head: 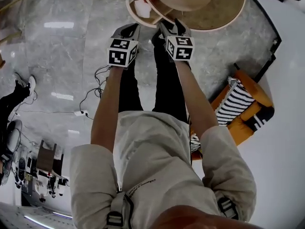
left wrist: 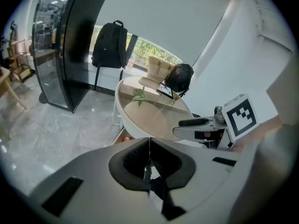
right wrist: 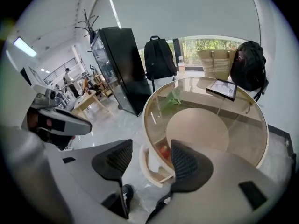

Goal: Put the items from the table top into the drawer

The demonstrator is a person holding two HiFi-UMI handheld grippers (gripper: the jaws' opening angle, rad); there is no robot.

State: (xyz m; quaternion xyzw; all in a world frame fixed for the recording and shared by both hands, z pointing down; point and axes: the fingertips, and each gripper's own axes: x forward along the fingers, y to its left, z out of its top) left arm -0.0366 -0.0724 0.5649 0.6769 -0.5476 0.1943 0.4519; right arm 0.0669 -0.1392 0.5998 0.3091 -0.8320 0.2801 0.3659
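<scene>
**Drawer Open, Tabletop Not Yet Cleared**

On the far side of the round glass tabletop [right wrist: 261, 125]: a green sprig [right wrist: 174, 97] lying flat and, well apart to its right, a dark frame [right wrist: 223, 88] propped at a tilt. Under the near rim, pulled out over the floor: the drawer [right wrist: 152, 164], with a red thing [right wrist: 164, 151] already inside. Neither tabletop item touched. At the far rim, a woven bag [right wrist: 215, 62] and a black pack [right wrist: 247, 66]; on the glass or behind it, impossible to tell.

By the look of it, the reach-out step, early in the job. To do it well:
- Take the right hand-held gripper [right wrist: 149, 161], jaws wide apart and empty, out over the glass to the sprig, seemingly the nearer item.
- Come down from above, straddle the stem rather than the leaves, and close gently on what is likely a light, limp thing.
- Keep the tips off the glass.
- Lift clear of the rim before swinging back over the drawer.
- For the frame, grip one edge and guard against toppling.

Left hand-held gripper [left wrist: 149, 146]: closed tight, nothing between the jaws. Worth opening before any pick on that side.

From the head view: both forearms stretched forward, side by side, marker cubes nearly level with each other. Both tips angled steeply down, the right near the tabletop's near rim, the left near the drawer.
</scene>
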